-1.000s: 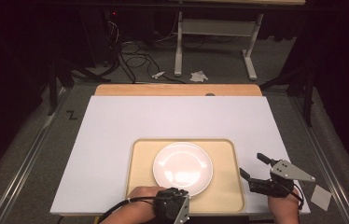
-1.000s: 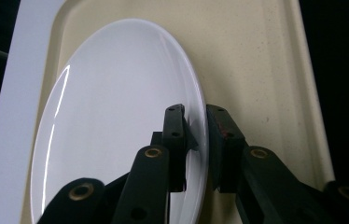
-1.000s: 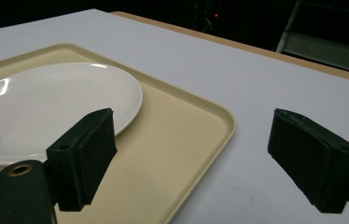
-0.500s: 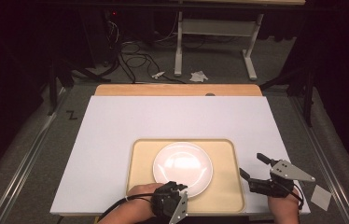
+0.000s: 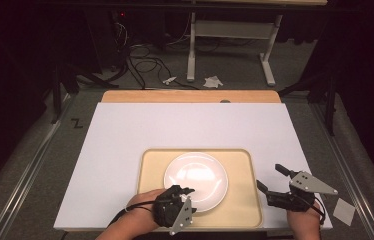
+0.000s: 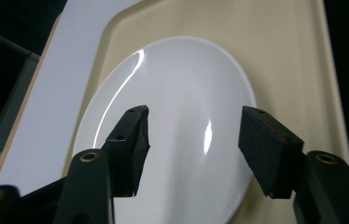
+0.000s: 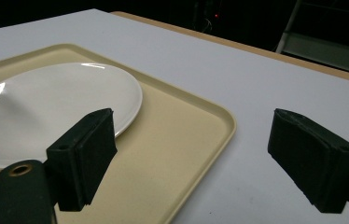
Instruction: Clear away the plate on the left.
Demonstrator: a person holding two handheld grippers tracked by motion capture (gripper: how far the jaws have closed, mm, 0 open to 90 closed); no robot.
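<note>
- Plate (image 5: pixel 196 180): white, glossy, round, bare. It lies flat in the tray, directly ahead of my left gripper and under its jaws; from my right gripper it sits ahead and to the left.
- Left gripper (image 5: pixel 179 191): jaws spread to a middling gap, nothing between them. In the left gripper view they hang over the plate's (image 6: pixel 172 116) near rim and inner face. I cannot tell whether either pad touches the rim.
- Step in hand, as I judge it: the approach for a pick-up of the plate by its near edge. No grasp made yet.
- Next move, as I judge it: I tip one jaw under the rim and the other over it, then close on the thin edge. The glaze looks slippery, so the bite should go deep.
- Tray (image 5: pixel 247 200): beige, raised rim, rounded corners. It carries the plate.
- Right gripper (image 5: pixel 271 180): jaws wide, empty, poised over the tray's right edge with one jaw past it.
- Table (image 5: pixel 125 135): white top under everything.
</note>
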